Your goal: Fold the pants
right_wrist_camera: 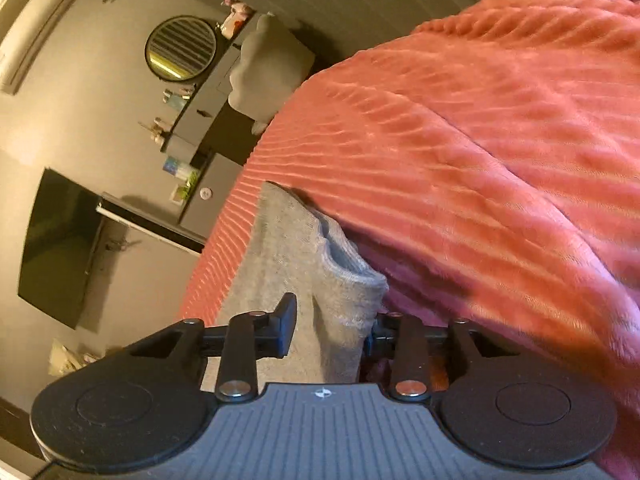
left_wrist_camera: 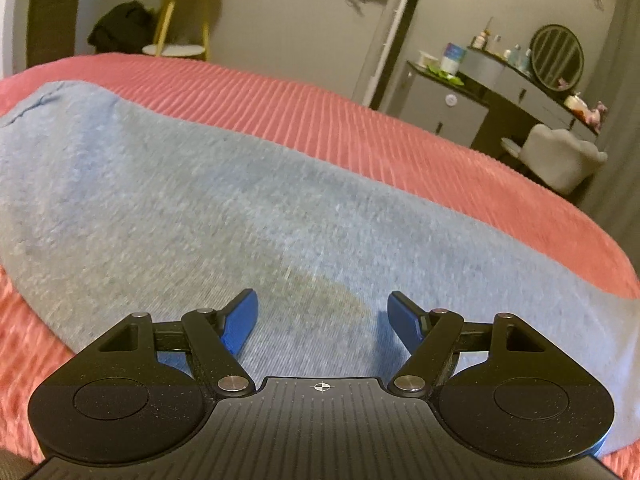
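Pants (left_wrist_camera: 224, 184): grey knit, spread flat on pink ribbed blanket (left_wrist_camera: 360, 128) over bed. Judged soft, light, limp; drapes and wrinkles, no slip risk, nothing fragile. Best hold: hem or cuff edge, pinch through both layers.

Left gripper (left_wrist_camera: 322, 318): jaws wide apart, hovering over cloth, holding nothing.

Right gripper (right_wrist_camera: 332, 332): jaws narrowed around cuff end of pants (right_wrist_camera: 344, 288); right finger hidden behind cloth, so cannot tell if pads press yet.

Writing: none readable; small round mark on each gripper body only.
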